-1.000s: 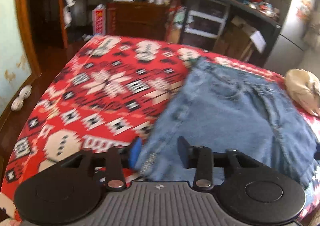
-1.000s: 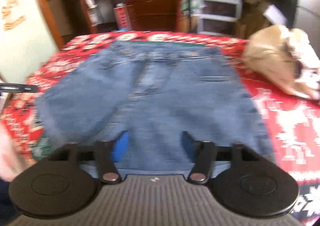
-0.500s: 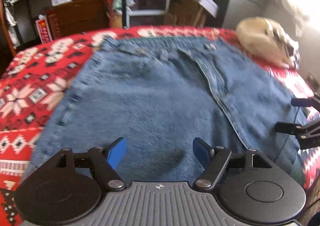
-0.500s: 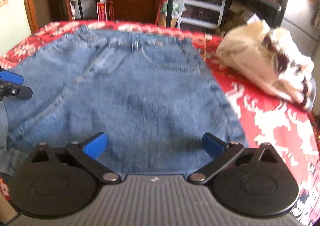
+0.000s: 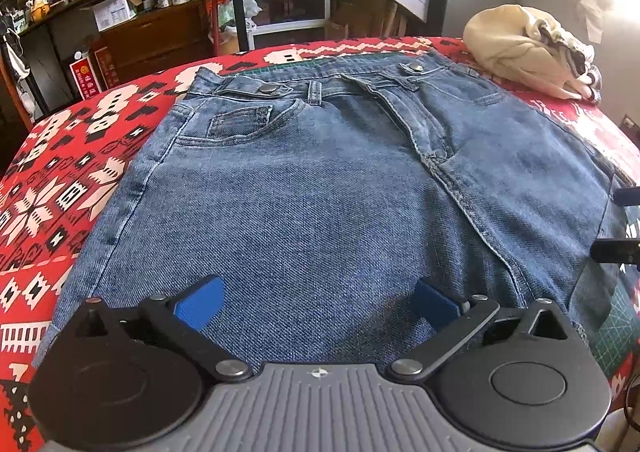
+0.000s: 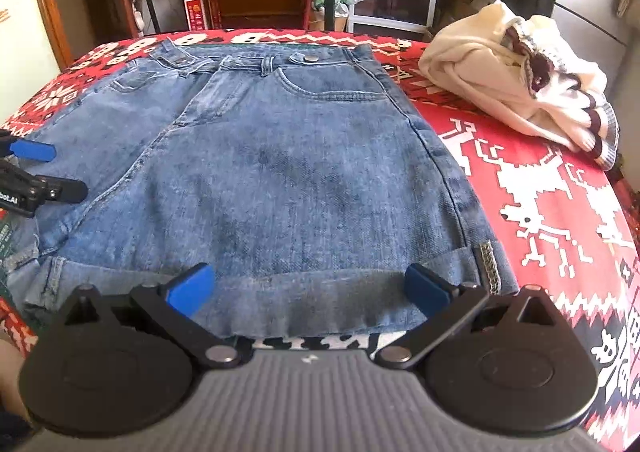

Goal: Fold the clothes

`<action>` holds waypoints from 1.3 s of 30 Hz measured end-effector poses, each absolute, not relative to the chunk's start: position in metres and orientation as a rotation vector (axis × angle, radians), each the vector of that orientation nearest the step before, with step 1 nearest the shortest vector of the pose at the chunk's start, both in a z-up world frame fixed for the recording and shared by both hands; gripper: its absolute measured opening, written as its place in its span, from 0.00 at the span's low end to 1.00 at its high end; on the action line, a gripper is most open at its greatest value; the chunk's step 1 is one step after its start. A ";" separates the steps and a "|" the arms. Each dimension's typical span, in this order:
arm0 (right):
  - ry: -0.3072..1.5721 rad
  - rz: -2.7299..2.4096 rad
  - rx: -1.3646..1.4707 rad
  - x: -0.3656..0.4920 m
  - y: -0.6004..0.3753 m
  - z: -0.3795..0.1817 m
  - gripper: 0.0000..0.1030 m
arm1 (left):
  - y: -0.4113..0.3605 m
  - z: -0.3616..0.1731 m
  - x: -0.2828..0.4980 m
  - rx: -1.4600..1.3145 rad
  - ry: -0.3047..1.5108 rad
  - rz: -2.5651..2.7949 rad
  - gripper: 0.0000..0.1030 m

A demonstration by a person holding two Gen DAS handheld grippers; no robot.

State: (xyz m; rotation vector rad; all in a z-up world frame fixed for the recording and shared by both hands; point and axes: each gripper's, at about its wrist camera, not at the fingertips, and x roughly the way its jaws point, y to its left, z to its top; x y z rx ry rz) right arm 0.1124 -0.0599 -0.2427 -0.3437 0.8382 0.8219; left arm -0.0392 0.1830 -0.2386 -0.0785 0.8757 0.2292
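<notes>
So the pair of faded blue denim shorts (image 5: 328, 188) is lying flat, front side up, in the middle of the red patterned blanket with white and black motifs (image 5: 60, 188), waistband at the far end and leg hems toward the cameras. Laying it out looks like the only part done; no actual fold is visible yet, so basically the whole folding job is left. The only doubled-over bit is the turned-up cuff along the near hem in the right wrist view, and that reads as the shorts' own styling, not a fold.

The left gripper (image 5: 316, 302) has its blue-tipped fingers spread wide over the near part of the left leg, holding nothing. The right gripper (image 6: 306, 288) is the same deal, fingers spread wide right over the cuffed hem, nothing pinched.

A crumpled cream sweater with dark striped cuffs (image 6: 516, 80) sits off to the right of the shorts, apart from them and unfolded, so that's probably waiting too.

Hard to make out: the very nearest edge of the hem hides behind both gripper bodies, and a green cutting mat (image 5: 616, 332) only peeks out under the shorts. It's unclear whether the fingertips touch the cloth.
</notes>
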 end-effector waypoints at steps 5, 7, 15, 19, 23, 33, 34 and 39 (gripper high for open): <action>0.847 0.803 -0.357 0.112 -0.056 -0.242 1.00 | 0.182 -0.240 -0.042 -0.081 0.865 0.230 1.00; 0.857 0.801 -0.362 0.114 -0.054 -0.241 1.00 | 0.182 -0.240 -0.041 -0.081 0.868 0.233 1.00; 0.876 0.793 -0.373 0.125 -0.043 -0.227 1.00 | 0.178 -0.241 -0.042 -0.082 0.838 0.263 1.00; 0.826 0.819 -0.412 0.129 -0.021 -0.221 1.00 | 0.177 -0.243 -0.044 -0.089 0.810 0.279 1.00; 0.833 0.829 -0.422 0.139 0.007 -0.227 1.00 | 0.177 -0.245 -0.047 -0.083 0.783 0.280 1.00; 0.827 0.844 -0.391 0.134 -0.001 -0.246 0.99 | 0.176 -0.245 -0.048 -0.079 0.774 0.279 1.00; 0.830 0.853 -0.393 0.131 -0.006 -0.246 0.99 | 0.176 -0.245 -0.048 -0.079 0.773 0.278 1.00; 0.835 0.883 -0.399 0.114 -0.036 -0.245 0.99 | 0.176 -0.246 -0.048 -0.078 0.771 0.277 1.00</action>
